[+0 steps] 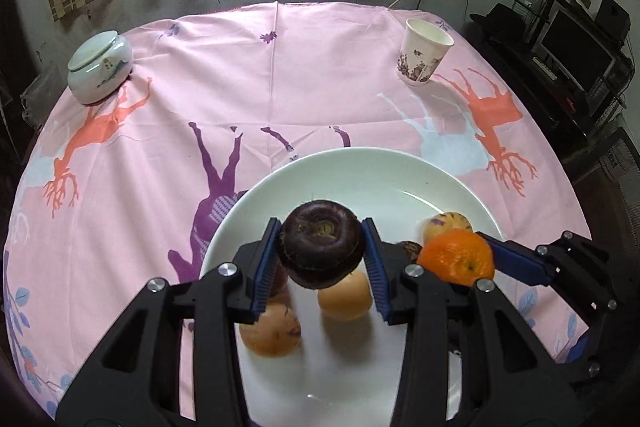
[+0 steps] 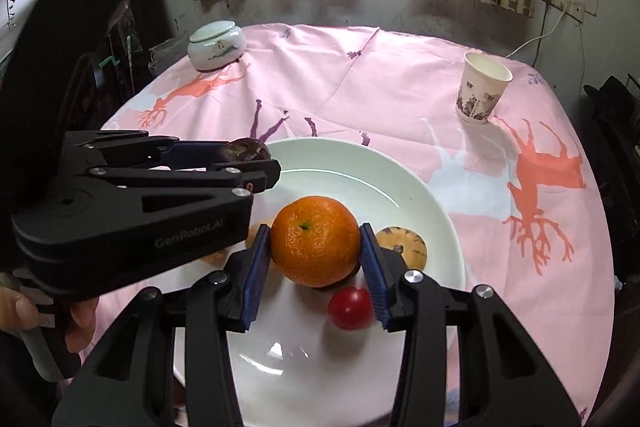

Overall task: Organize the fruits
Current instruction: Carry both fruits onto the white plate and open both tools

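— So where are we standing?

— I'm holding a dark purple fruit (image 1: 321, 244) clamped in the left gripper (image 1: 322, 259) and an orange (image 2: 315, 240) in the right gripper (image 2: 316, 267), both hovering over the plate (image 2: 436, 211).

— Much left?

— Probably. Several fruits are lying there already; these two aren't yet lowered. Nothing's sitting on the cloth (image 1: 320, 75).

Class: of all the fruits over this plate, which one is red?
The small red fruit lying on the plate, below the orange held in the right gripper. The others are orange, tan or dark purple.
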`<action>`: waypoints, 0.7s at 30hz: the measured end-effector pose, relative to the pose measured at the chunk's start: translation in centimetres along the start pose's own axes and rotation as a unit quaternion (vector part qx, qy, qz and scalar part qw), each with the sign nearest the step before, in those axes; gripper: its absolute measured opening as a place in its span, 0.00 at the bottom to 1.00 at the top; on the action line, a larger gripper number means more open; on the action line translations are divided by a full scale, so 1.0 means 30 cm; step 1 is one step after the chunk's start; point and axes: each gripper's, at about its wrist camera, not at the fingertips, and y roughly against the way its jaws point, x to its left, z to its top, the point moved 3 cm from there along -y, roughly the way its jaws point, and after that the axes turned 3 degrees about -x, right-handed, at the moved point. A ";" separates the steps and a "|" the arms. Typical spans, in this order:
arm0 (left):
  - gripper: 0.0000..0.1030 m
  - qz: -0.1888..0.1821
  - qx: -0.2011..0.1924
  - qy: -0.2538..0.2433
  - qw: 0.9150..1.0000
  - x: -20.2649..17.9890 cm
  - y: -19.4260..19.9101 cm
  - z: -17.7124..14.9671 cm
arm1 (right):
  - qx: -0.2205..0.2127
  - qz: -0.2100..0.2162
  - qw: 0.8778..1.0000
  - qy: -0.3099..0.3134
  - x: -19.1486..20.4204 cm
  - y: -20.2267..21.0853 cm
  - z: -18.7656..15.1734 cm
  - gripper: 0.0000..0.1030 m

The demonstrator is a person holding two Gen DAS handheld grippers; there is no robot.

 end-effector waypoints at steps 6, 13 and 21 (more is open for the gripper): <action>0.40 0.005 0.020 0.005 1.000 0.007 -0.094 0.014 | 0.025 -0.010 1.000 -0.008 -0.043 -0.113 0.006 0.43; 0.49 -0.003 0.013 0.010 1.000 0.003 -0.062 0.021 | -0.003 -0.023 1.000 0.002 -0.044 -0.064 0.006 0.67; 0.65 -0.018 -0.028 0.017 0.999 0.025 0.184 -0.053 | -0.013 -0.037 0.999 0.012 -0.001 0.130 -0.060 0.67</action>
